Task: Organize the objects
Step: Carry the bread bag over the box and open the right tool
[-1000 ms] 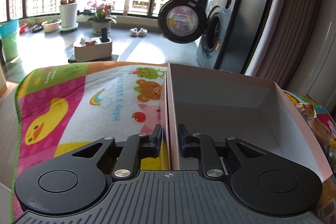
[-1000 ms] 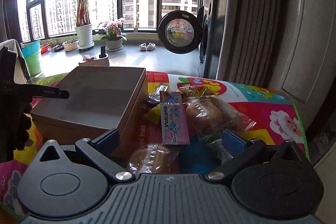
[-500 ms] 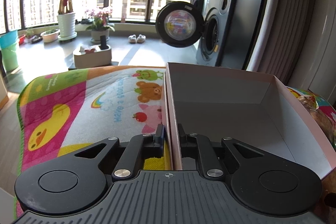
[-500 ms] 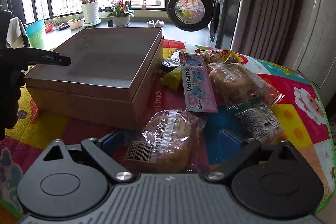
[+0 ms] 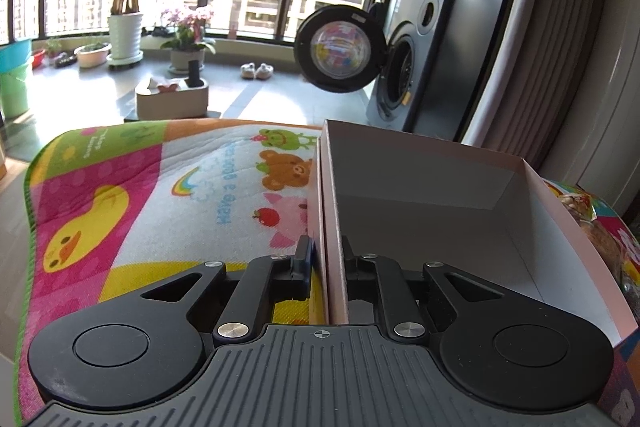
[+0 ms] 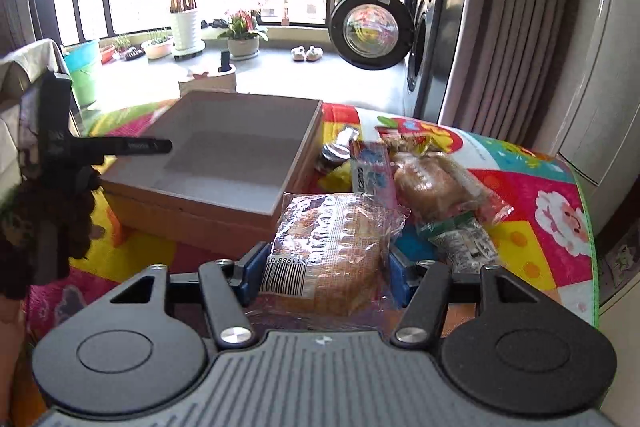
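An open cardboard box (image 5: 560, 247) with a white inside stands on the colourful play mat (image 5: 160, 187). My left gripper (image 5: 326, 259) is shut on the box's left wall, one finger inside and one outside. In the right wrist view the same box (image 6: 192, 219) sits at centre left, with the left gripper (image 6: 160, 146) at its near-left rim. My right gripper (image 6: 325, 265) is shut on a wrapped bread loaf (image 6: 324, 247), held just right of the box's near corner. On the mat beyond lie a pink Volcano pack (image 6: 370, 167), another wrapped bread (image 6: 436, 183) and a green-white packet (image 6: 460, 239).
A yellow packet (image 6: 340, 179) and a silver one (image 6: 340, 143) lie against the box's right wall. The mat's green edge (image 6: 588, 227) runs close on the right, beside curtains (image 6: 508, 27). A washing machine (image 6: 424, 39) with its door open stands behind, and plant pots (image 6: 186, 31) by the window.
My right gripper's fingers have closed on the wrapped bread loaf, which lay between them on the mat, and raised it. My left gripper keeps its hold on the box wall.
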